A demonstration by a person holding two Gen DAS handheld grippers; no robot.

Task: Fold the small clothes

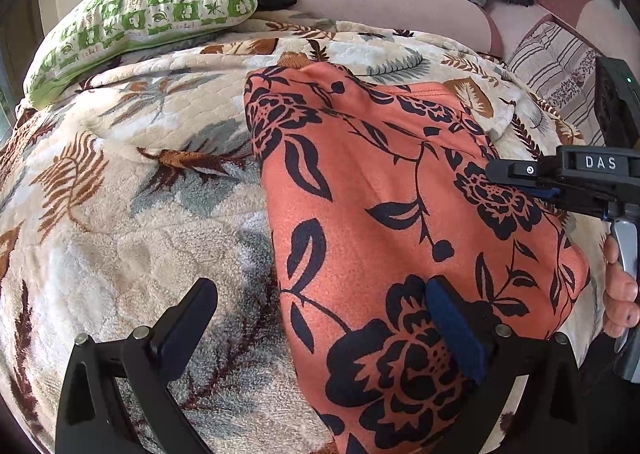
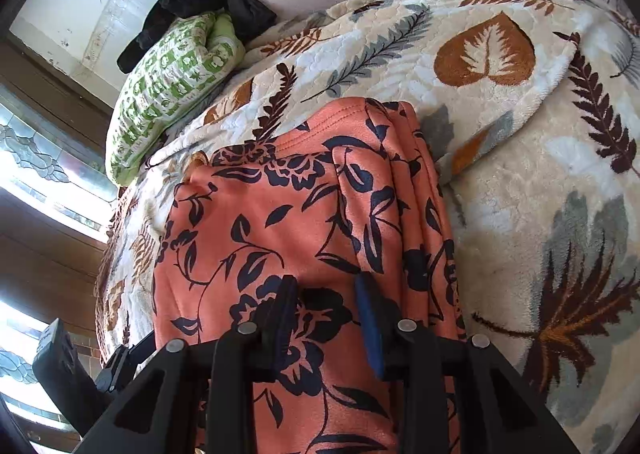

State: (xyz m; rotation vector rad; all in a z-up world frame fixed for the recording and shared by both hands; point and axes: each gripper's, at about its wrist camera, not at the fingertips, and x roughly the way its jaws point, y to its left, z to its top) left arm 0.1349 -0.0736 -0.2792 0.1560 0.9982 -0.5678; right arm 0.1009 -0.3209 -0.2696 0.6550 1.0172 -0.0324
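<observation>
My left gripper point(image 1: 320, 318) stands wide open, one finger over the leaf-print blanket point(image 1: 120, 221), the other over the near part of the orange floral garment point(image 1: 380, 193), gripping nothing. My right gripper point(image 2: 326, 302) has its jaws partly apart above the same garment, and nothing seems pinched between them. The cloth lies on the blanket as a long strip, its right edge stacked in layers, so I judge the lengthwise fold made. Next I need both grippers on one short end, to carry it over the other.
</observation>
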